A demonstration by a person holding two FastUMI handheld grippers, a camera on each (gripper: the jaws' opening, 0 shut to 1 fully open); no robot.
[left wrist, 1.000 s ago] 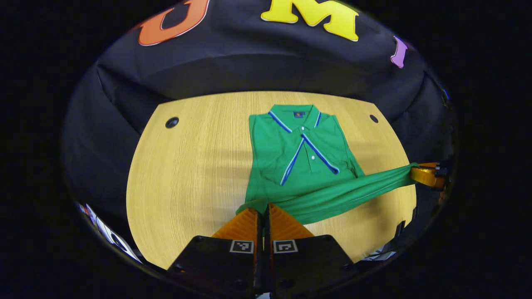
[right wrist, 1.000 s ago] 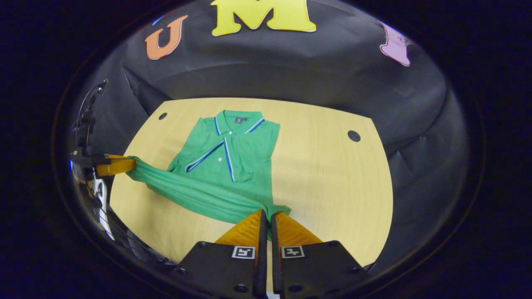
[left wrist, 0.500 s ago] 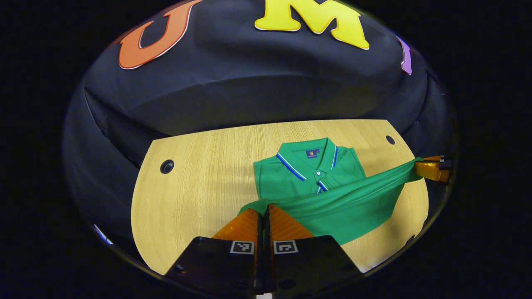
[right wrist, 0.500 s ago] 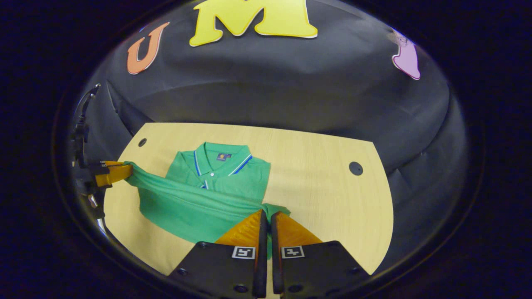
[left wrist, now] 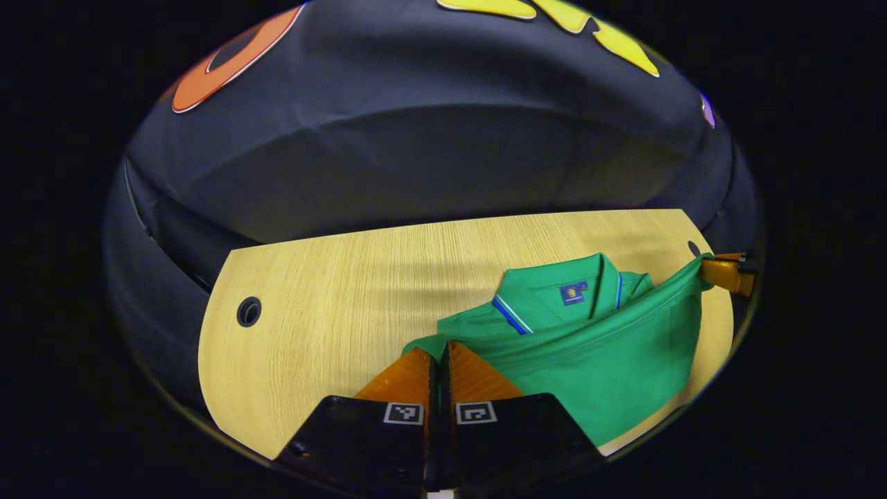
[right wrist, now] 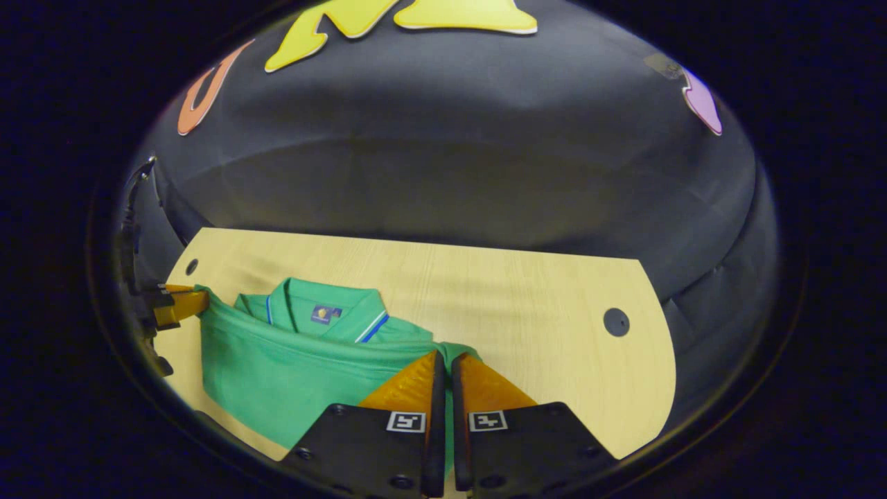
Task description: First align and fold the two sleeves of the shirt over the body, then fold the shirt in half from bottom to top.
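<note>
Two corners pinched, hem near the collar [left wrist: 554, 294].
Each gripper [left wrist: 438, 357] [right wrist: 443, 364] clamps the shirt [left wrist: 603, 360]; uneven lowering could skew my fold.

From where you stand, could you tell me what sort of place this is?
Probably a staged recording booth, not a home: a black cloth wall curves round a bare wooden table with cable holes, and two handheld grippers are folding a green polo shirt there.

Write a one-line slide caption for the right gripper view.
Right gripper and left gripper carry the shirt hem toward the collar.
</note>
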